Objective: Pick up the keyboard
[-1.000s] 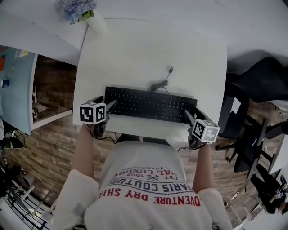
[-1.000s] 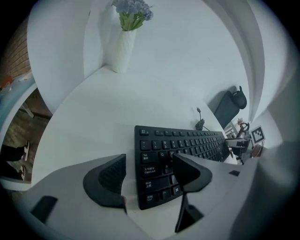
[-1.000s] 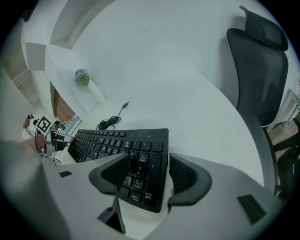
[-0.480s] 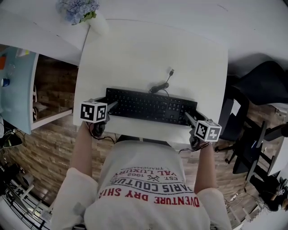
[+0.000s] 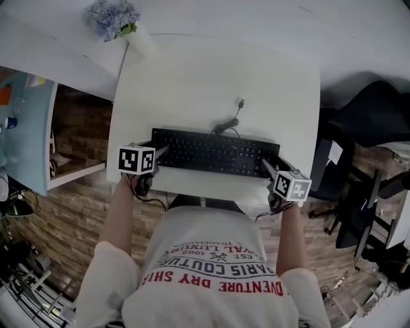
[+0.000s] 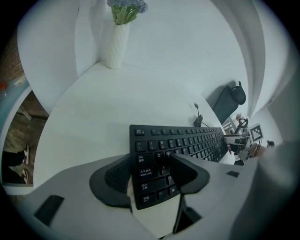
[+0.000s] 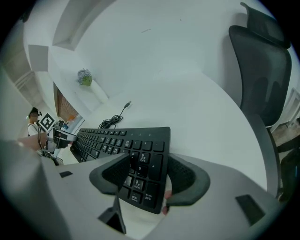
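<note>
A black keyboard (image 5: 214, 152) lies flat near the front edge of the white desk (image 5: 211, 77), its cable (image 5: 229, 118) curling away behind it. My left gripper (image 5: 161, 152) straddles its left end. In the left gripper view one pad sits against the keyboard's (image 6: 187, 143) left edge and the other rests on the keys; that gripper (image 6: 150, 176) is shut on it. My right gripper (image 5: 266, 166) holds the right end. In the right gripper view the number-pad corner of the keyboard (image 7: 117, 138) sits between the pads of that gripper (image 7: 147, 176), which press on it.
A white vase with bluish flowers (image 5: 115, 16) stands at the desk's far left corner. A dark office chair (image 5: 375, 115) is to the right of the desk. A light blue shelf (image 5: 25, 128) is at the left, over a wood floor.
</note>
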`<act>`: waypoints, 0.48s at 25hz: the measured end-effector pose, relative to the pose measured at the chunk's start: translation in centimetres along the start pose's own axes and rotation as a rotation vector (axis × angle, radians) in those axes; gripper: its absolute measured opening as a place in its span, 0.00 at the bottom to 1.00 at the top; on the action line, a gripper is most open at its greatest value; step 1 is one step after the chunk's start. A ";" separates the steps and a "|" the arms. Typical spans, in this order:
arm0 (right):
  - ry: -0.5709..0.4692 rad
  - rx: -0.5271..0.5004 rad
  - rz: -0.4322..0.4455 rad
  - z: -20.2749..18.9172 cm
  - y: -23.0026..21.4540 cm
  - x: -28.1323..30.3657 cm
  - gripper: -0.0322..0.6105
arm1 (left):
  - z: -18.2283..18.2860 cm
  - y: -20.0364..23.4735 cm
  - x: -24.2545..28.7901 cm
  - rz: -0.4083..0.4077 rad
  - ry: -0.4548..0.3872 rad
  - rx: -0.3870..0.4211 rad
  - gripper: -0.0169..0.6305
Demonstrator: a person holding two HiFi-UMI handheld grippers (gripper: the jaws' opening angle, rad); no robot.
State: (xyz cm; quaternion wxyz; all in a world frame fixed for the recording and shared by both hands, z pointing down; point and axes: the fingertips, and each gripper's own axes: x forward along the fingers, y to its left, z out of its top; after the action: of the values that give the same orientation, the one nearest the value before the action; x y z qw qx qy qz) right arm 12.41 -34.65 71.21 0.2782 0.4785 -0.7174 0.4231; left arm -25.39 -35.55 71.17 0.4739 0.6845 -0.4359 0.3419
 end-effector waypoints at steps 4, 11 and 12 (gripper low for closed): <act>0.007 -0.006 -0.020 0.2 0.1 -1.0 0.47 | 0.6 -0.8 -1.3 0.009 -0.041 0.020 0.43; -0.088 -0.061 -0.071 2.9 0.9 -5.1 0.47 | 2.2 -3.0 -4.5 0.013 -0.155 0.034 0.42; -0.110 -0.073 -0.076 3.7 1.1 -5.8 0.47 | 2.6 -3.3 -5.0 0.009 -0.175 0.036 0.42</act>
State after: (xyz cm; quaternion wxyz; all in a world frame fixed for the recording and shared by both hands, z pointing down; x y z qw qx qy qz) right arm 13.63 -35.03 64.38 0.2713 0.5174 -0.7280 0.3589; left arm -24.19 -36.10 64.78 0.4199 0.7183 -0.4724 0.2907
